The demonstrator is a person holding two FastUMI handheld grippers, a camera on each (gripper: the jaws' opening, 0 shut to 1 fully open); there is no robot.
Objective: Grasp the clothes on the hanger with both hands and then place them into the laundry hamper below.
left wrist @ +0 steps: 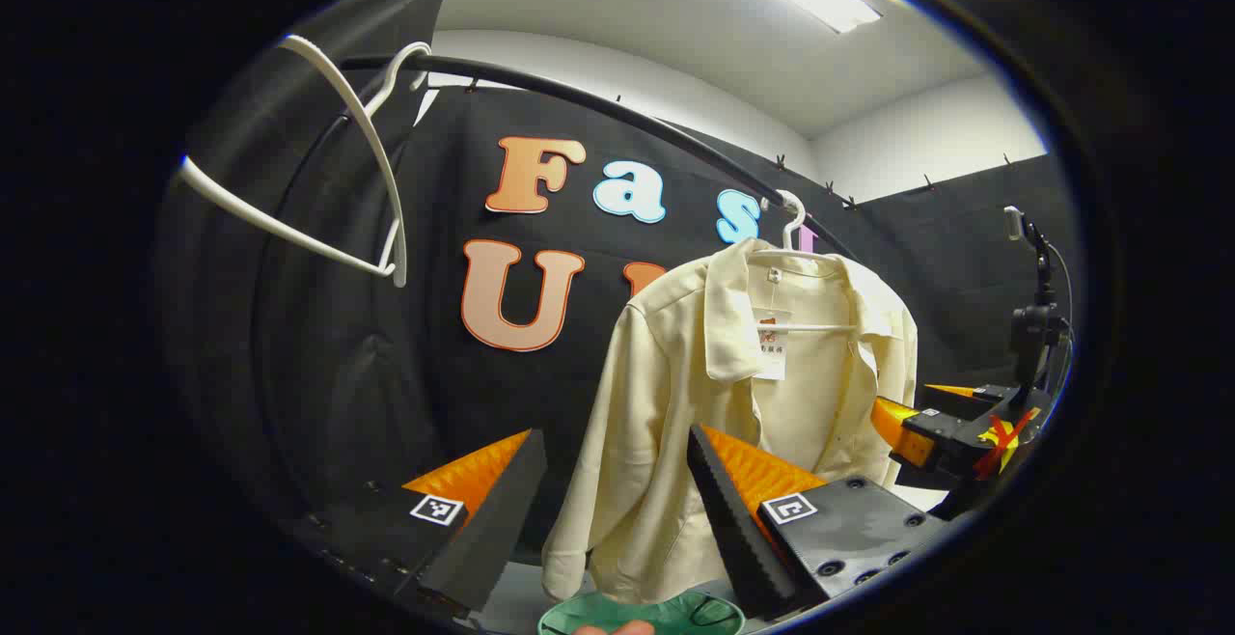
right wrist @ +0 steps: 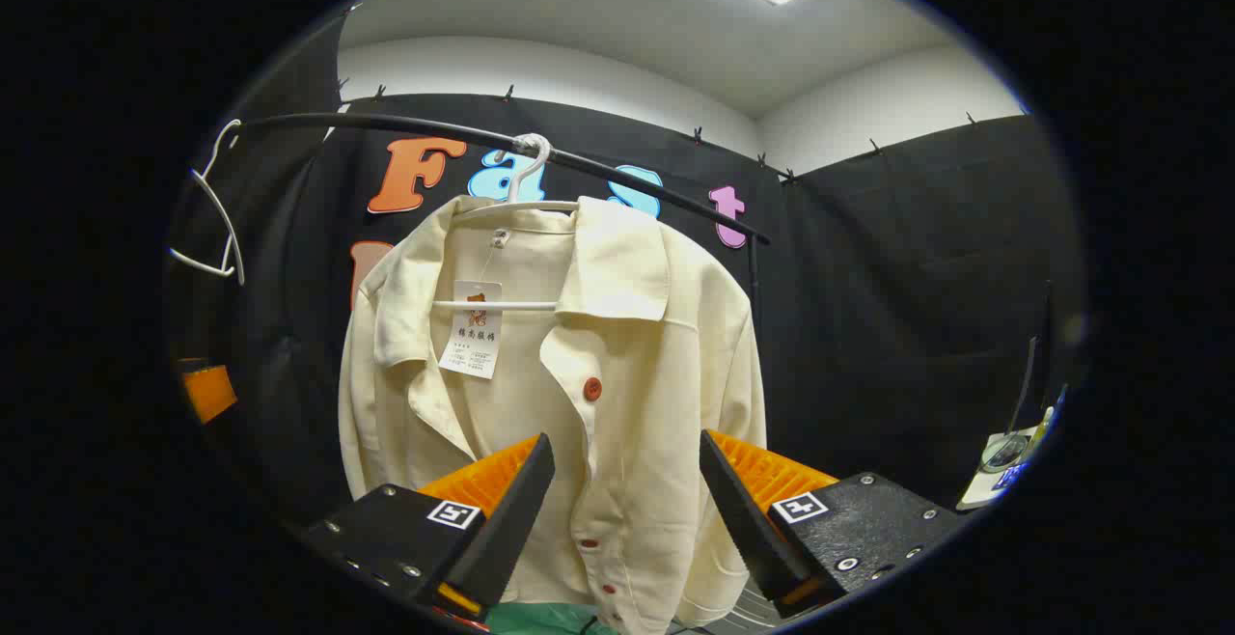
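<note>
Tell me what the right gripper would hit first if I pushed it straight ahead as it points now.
Probably the cream shirt: the open right gripper frames its buttoned front placket, with nothing visible in between, though depth is hard to judge.

A white paper tag (right wrist: 475,328) hangs inside the collar of the cream jacket (right wrist: 617,403) — it carries a small red mark at the top and lines of dark print beneath, too small to read. In the left gripper view the same tag (left wrist: 771,344) shows red print that is likewise illegible. Each tool bears square black-and-white coded markers on its finger mounts: two on the left tool (left wrist: 617,510), at (left wrist: 436,509) and (left wrist: 790,508), and two on the right tool (right wrist: 625,510), at (right wrist: 454,514) and (right wrist: 800,507) — patterns, not readable text.
</note>
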